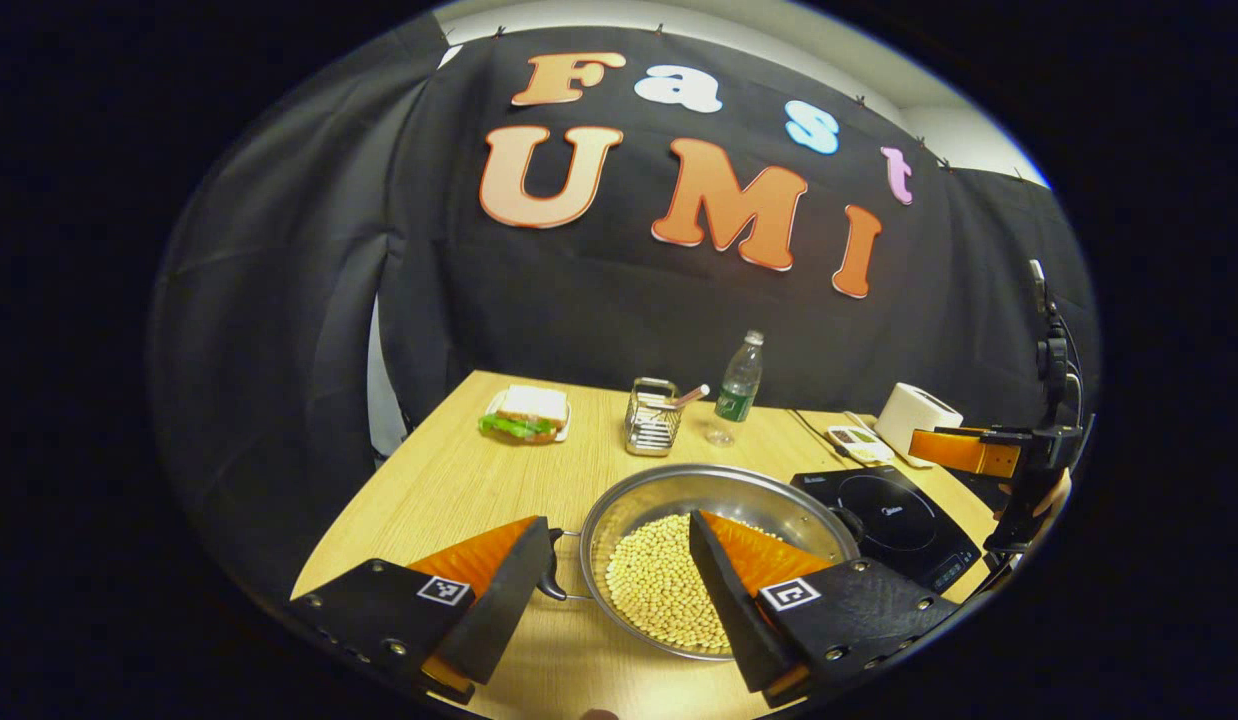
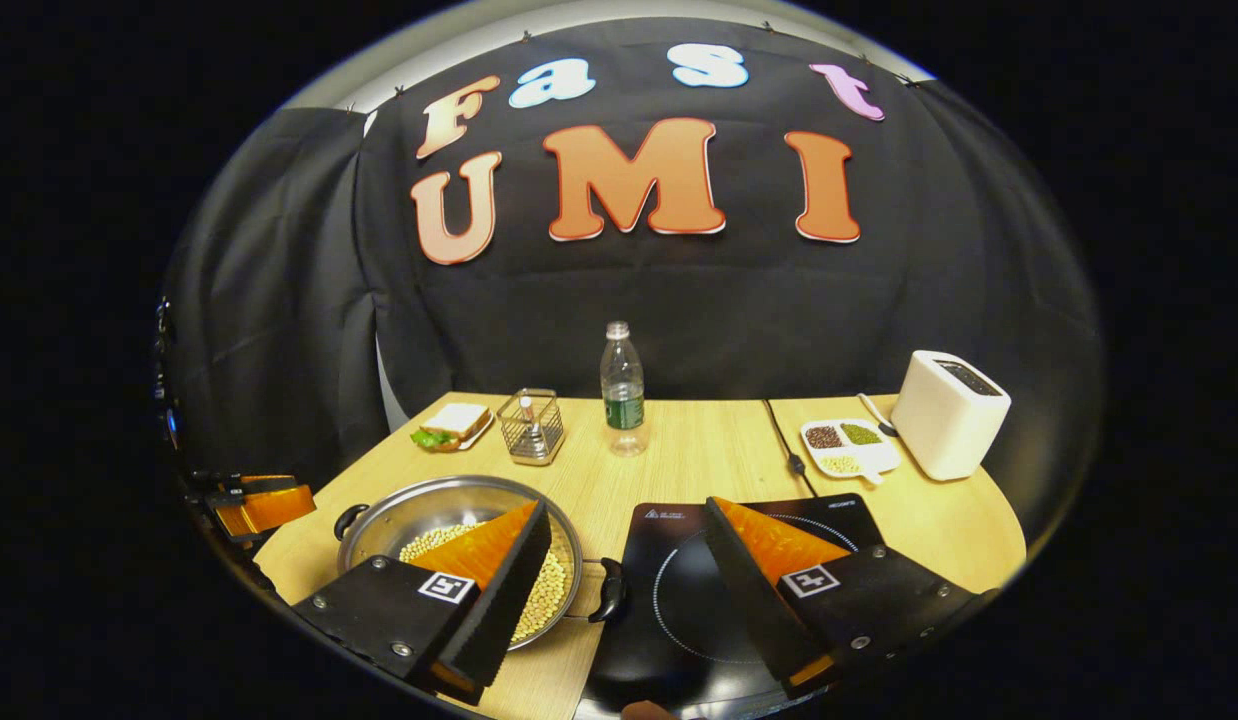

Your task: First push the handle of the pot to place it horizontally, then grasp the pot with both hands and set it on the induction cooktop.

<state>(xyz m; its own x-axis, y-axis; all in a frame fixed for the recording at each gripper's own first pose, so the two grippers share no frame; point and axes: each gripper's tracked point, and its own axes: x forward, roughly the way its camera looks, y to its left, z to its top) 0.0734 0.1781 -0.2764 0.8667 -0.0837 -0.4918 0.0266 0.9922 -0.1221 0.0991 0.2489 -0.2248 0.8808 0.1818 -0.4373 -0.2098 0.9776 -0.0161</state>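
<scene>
Steel, round and shallow, the pot point(image 1: 719, 510) sits on the pale wooden table point(image 1: 449, 480), holding a heap of yellowish beans point(image 1: 659, 580), with a dark loop handle at each side. Just beside it lies the flat black induction cooktop point(image 2: 679, 580), not under it.

The left gripper point(image 1: 619, 560) hangs with its jaws spread wide over the pot's left rim, one finger outside by the near handle point(image 1: 552, 580), the other above the beans, neither touching as far as I can tell. The right gripper point(image 2: 629, 555) is also wide apart, straddling the pot's other handle point(image 2: 611, 590), one finger over the pot and one over the cooktop.

Farther back stand a clear plastic bottle point(image 2: 623, 390), a wire basket point(image 2: 531, 425), a sandwich on a plate point(image 2: 454, 425), a white toaster point(image 2: 947, 412) and a white divided tray of grains point(image 2: 847, 445).
</scene>
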